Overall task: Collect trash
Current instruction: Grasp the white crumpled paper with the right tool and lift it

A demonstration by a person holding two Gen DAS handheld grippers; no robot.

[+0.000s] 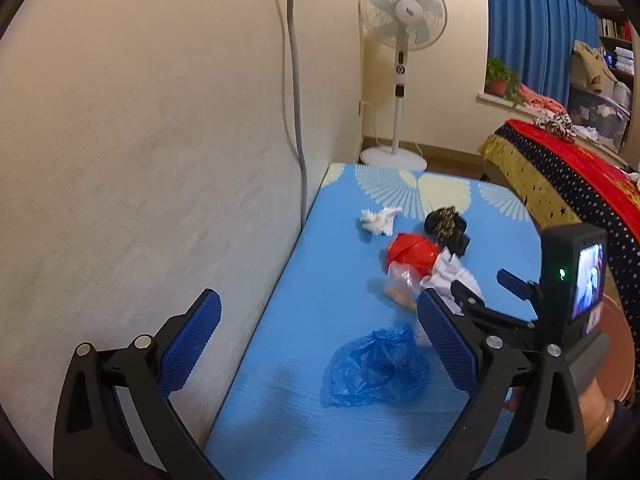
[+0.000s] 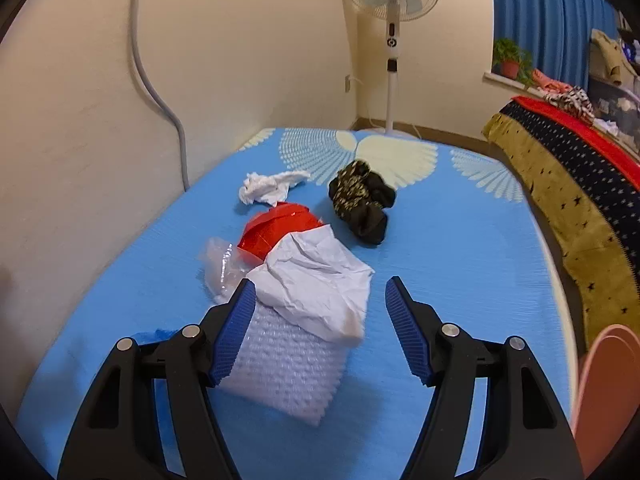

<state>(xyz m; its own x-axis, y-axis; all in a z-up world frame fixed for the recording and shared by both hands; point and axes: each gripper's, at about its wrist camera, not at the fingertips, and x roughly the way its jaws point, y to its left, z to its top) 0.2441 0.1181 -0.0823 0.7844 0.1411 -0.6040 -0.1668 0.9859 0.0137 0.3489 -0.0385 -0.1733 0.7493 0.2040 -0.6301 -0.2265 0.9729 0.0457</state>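
Note:
Trash lies on a blue mat (image 1: pixel 280 360). In the left wrist view: a crumpled blue plastic bag (image 1: pixel 376 368) nearest, a clear bag (image 1: pixel 402 284), a red bag (image 1: pixel 412 254), a white tissue (image 1: pixel 378 220) and a dark patterned wad (image 1: pixel 446 226). My left gripper (image 1: pixel 316 336) is open and empty above the mat, the blue bag just below it. My right gripper (image 2: pixel 320 308) is open around a crumpled white paper (image 2: pixel 316 284) lying on bubble wrap (image 2: pixel 288 368). The right wrist view also shows the red bag (image 2: pixel 276 228), tissue (image 2: pixel 268 186) and dark wad (image 2: pixel 360 204).
A wall (image 1: pixel 140 160) with a grey cable (image 1: pixel 296 80) borders the mat's left side. A standing fan (image 1: pixel 400 40) is at the far end. A bed with a starred cover (image 2: pixel 580 184) runs along the right. A pink bin (image 2: pixel 604 392) is at the lower right.

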